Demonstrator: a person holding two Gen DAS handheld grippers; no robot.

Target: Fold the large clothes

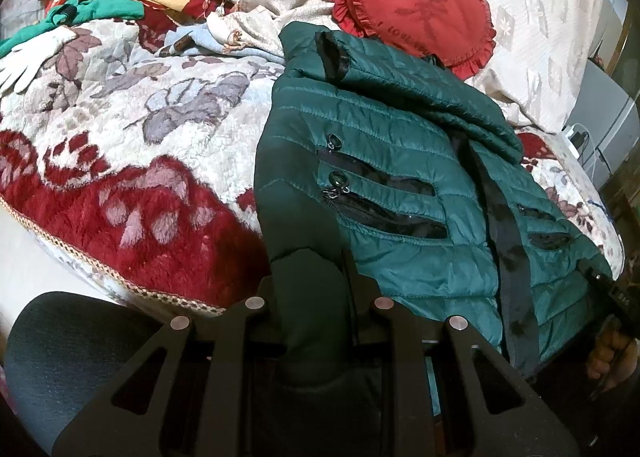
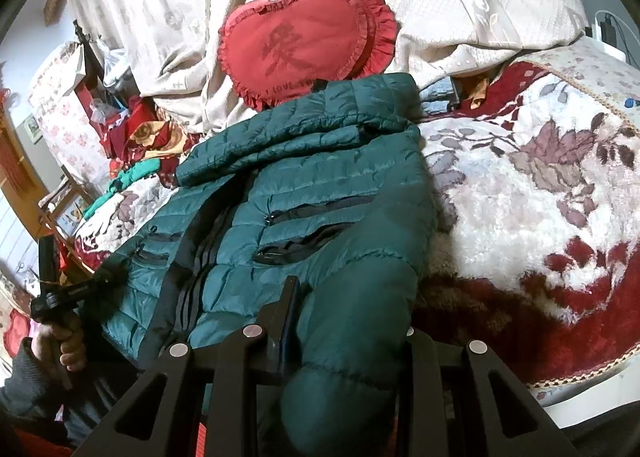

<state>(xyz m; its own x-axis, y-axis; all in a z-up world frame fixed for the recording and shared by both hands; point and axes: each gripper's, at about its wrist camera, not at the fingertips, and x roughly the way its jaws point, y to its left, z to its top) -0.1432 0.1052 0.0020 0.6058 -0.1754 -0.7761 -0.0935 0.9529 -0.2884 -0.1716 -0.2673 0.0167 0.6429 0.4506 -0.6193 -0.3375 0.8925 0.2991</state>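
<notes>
Both the left gripper (image 1: 308, 277) and right gripper (image 2: 344, 317) pinch the jacket (image 1: 400, 161), likely light, puffy and slippery, best gripped at hem corners.

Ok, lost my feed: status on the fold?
Left tool, right tool both shut on green jacket. Jacket flat on bed. Red cushion touching far end.

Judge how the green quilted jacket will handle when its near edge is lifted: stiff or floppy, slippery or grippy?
The jacket is probably floppy: it already lies creased and folded on the blanket. Its shiny shell suggests slipperiness. The puffy quilting hints it is light.
</notes>
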